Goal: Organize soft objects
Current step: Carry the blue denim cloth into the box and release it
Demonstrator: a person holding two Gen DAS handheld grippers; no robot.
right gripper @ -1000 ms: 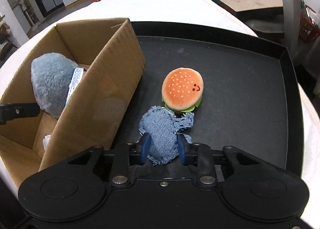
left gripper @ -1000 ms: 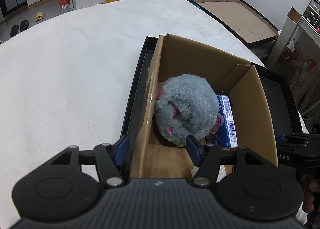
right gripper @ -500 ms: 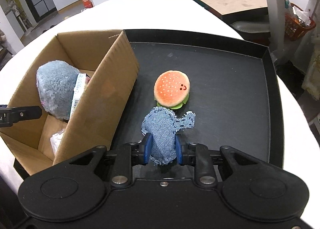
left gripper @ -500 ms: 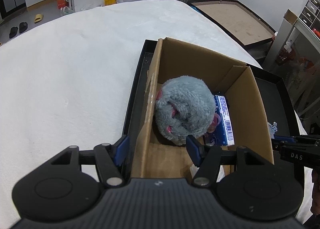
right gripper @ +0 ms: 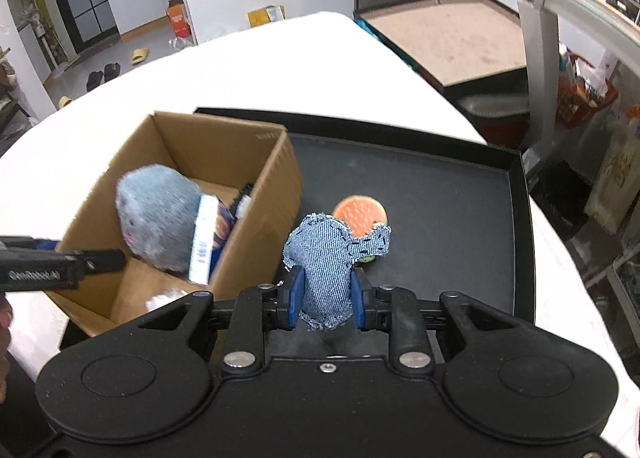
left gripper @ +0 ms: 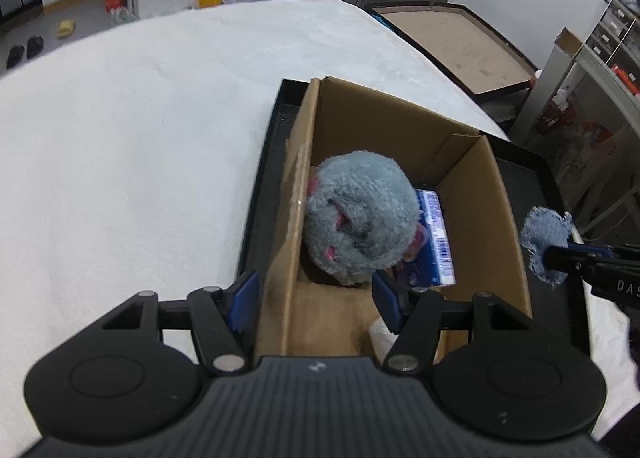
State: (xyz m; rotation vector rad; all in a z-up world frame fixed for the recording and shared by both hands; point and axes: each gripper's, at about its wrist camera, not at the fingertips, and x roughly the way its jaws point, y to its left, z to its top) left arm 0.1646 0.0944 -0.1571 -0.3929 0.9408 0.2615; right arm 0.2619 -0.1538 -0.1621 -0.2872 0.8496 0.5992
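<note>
My right gripper (right gripper: 326, 296) is shut on a blue denim soft toy (right gripper: 330, 258) and holds it lifted above the black tray (right gripper: 448, 194), beside the cardboard box (right gripper: 256, 230). The denim toy also shows at the right of the left wrist view (left gripper: 546, 236). An orange burger plush (right gripper: 360, 214) lies on the tray behind it. A grey furry plush (left gripper: 360, 214) and a blue-white packet (left gripper: 438, 236) lie in the box. My left gripper (left gripper: 316, 300) is open, straddling the box's left wall (left gripper: 298, 198) near its front corner.
The tray and box rest on a white cloth-covered table (left gripper: 140, 146). Something white (left gripper: 378, 334) lies in the box's near corner. A brown board in a black frame (right gripper: 448, 38) and shelving (right gripper: 580, 98) stand to the right.
My right gripper has risen with the denim toy, lifting it off the tray and toward the box. The left gripper stays open at the box wall.
</note>
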